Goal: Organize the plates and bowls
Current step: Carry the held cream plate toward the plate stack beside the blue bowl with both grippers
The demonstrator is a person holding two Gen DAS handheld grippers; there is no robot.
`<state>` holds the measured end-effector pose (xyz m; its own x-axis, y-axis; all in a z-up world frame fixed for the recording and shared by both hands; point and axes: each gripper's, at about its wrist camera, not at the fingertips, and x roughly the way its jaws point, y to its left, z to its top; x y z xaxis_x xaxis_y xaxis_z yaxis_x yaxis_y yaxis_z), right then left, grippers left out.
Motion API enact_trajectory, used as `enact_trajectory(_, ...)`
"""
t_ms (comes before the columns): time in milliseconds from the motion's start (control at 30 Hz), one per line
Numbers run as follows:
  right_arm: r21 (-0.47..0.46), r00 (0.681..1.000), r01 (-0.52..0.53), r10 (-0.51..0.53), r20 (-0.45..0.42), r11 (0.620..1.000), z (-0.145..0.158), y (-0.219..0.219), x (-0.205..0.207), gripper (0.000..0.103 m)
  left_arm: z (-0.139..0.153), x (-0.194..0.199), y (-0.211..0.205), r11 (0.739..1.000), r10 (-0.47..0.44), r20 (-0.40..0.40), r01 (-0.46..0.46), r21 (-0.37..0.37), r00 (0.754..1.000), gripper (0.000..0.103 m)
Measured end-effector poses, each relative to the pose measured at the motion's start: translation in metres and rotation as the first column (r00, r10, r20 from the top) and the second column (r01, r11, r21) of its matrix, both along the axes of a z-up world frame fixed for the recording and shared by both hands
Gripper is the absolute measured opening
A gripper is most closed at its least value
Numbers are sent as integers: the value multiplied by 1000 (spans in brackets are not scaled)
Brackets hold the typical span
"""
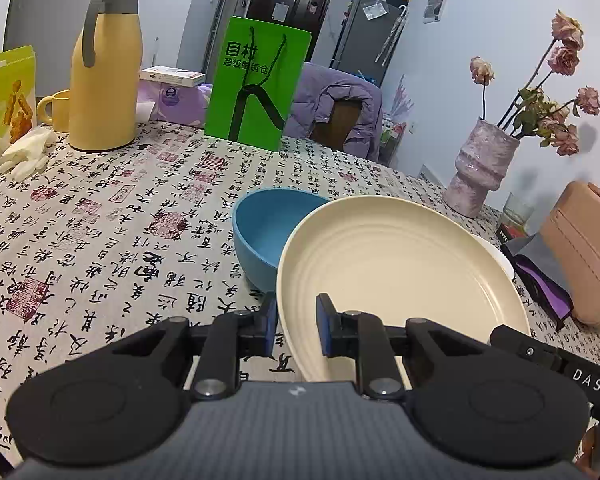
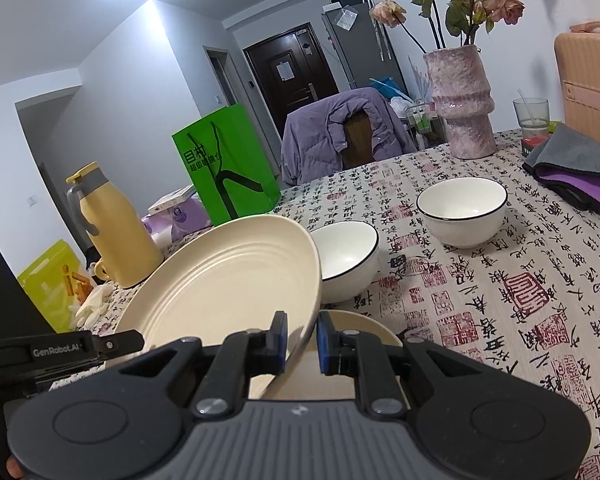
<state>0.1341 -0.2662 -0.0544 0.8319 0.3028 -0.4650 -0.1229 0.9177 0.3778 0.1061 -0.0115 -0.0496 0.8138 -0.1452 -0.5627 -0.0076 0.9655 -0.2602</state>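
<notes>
A ribbed cream plate [image 1: 400, 268] [image 2: 228, 280] hangs tilted above the table, held at two edges. My left gripper [image 1: 297, 326] is shut on its left rim, and my right gripper [image 2: 302, 342] is shut on its right rim. Each gripper's body shows at the edge of the other's view: the right gripper [image 1: 540, 350] and the left gripper [image 2: 112, 342]. A second cream plate [image 2: 364, 326] lies flat under the held one. A blue bowl [image 1: 268, 228] stands just behind the plate. Two white black-rimmed bowls [image 2: 350, 258] [image 2: 462, 208] stand upright on the cloth.
On the calligraphy tablecloth [image 1: 100, 240] stand a yellow thermos [image 1: 104, 72], a yellow mug [image 1: 56, 110], a green paper bag [image 1: 256, 84], a pink vase of dried roses [image 1: 480, 168], a glass [image 2: 532, 114], a grey-purple cloth [image 2: 572, 172] and a pink case [image 1: 588, 252]. A jacket-draped chair [image 2: 340, 136] stands behind.
</notes>
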Motion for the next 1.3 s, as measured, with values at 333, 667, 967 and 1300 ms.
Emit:
enact_trajectory(333,-1,1000,10,-10,-12,1000,-6,-8,-6,15,-7,-3,-8,1000,-25,-12,25,9,1000,20)
enact_trajectory(667,1,999,23,-23,-24,1000,-13,-15,-11,15,-16,-4,-14,998,-49,-33,50,24,998,20)
enact_trajectory(967,-3,999,30,-30,-37,1000,-20,-20,-16,15,-21,-8,-21,997,-69,-41,71,44,997,20)
enact_trajectory(1300,-17,997,38,-39,-62,999,-30,-24,-21,15,-29,-10,-26,994,-88,-59,92,54,994,20)
